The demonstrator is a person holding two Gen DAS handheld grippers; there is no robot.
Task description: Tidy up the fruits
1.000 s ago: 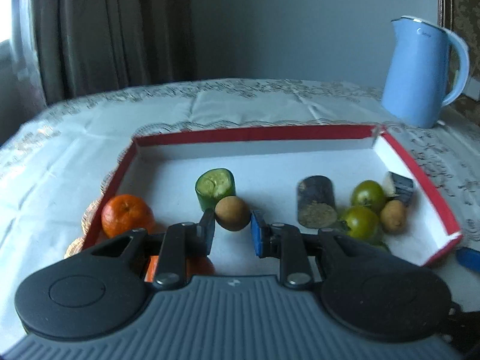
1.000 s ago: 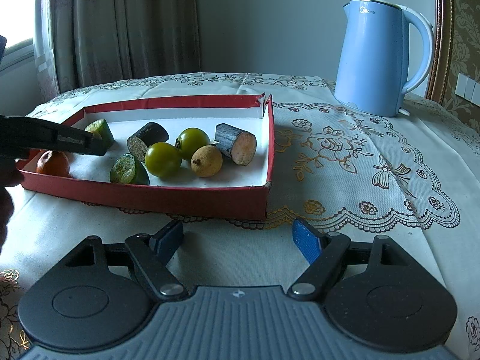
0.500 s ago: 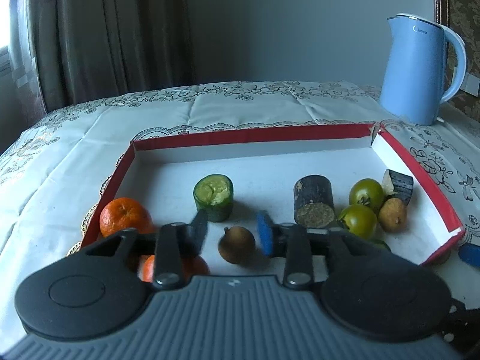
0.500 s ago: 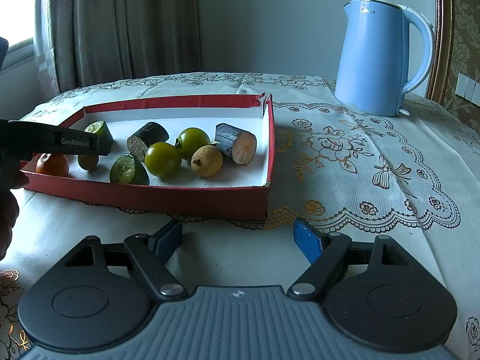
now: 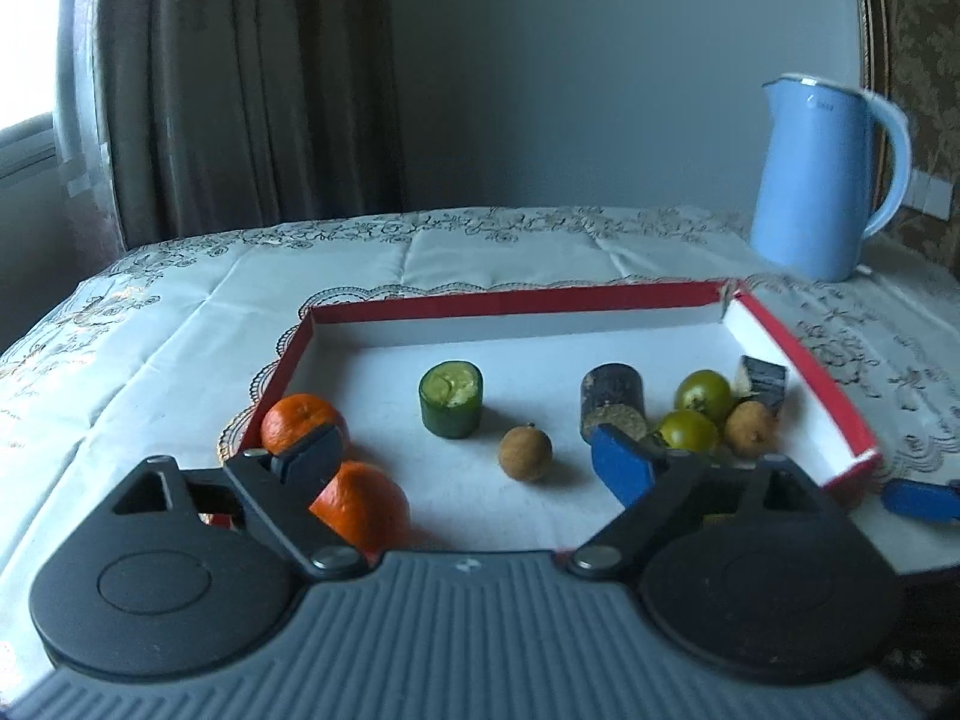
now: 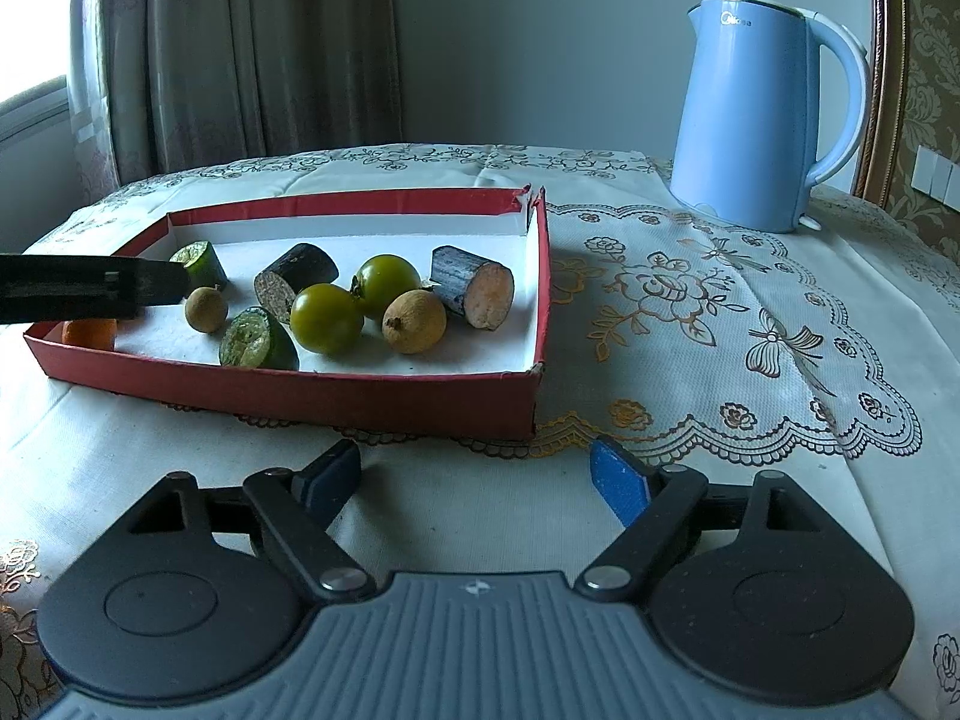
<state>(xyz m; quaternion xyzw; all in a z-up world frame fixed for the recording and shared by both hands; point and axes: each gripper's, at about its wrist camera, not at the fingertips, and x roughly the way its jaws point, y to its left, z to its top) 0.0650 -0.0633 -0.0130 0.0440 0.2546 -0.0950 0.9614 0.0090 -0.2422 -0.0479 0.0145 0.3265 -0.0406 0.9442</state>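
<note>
Now that the left hand-held gripper (image 5: 465, 459) has just been opening, its jaws stand spread wide with nothing between them, and the small brown longan (image 5: 525, 453) I was handling sits free on the white floor of the red tray (image 5: 510, 302). It lies near the middle, between the cut green piece (image 5: 451, 399) and the dark log piece (image 5: 613, 399). I read that as one placement finished.

From my right camera I count what the tray holds: two green round fruits (image 6: 354, 303), a second longan (image 6: 414, 321), another cut green piece (image 6: 257, 347) at the front wall, and a grey-skinned piece with an orange cut face (image 6: 474, 294). They are bunched toward the right end, several of them touching. Two oranges (image 5: 360, 504) sit at the left end, by the left corner.

My right hand-held gripper (image 6: 474, 480) hangs over the counter (image 6: 690, 324) in front of the tray, jaws spread and empty. I see no loose fruit on the cloth in either view; only the blue kettle (image 6: 762, 114) stands there, well apart from the tray.

My judgement: gathering looks done or nearly so. If sorting by kind is wanted, that is left, since the two longans lie apart and the green pieces are split.
</note>
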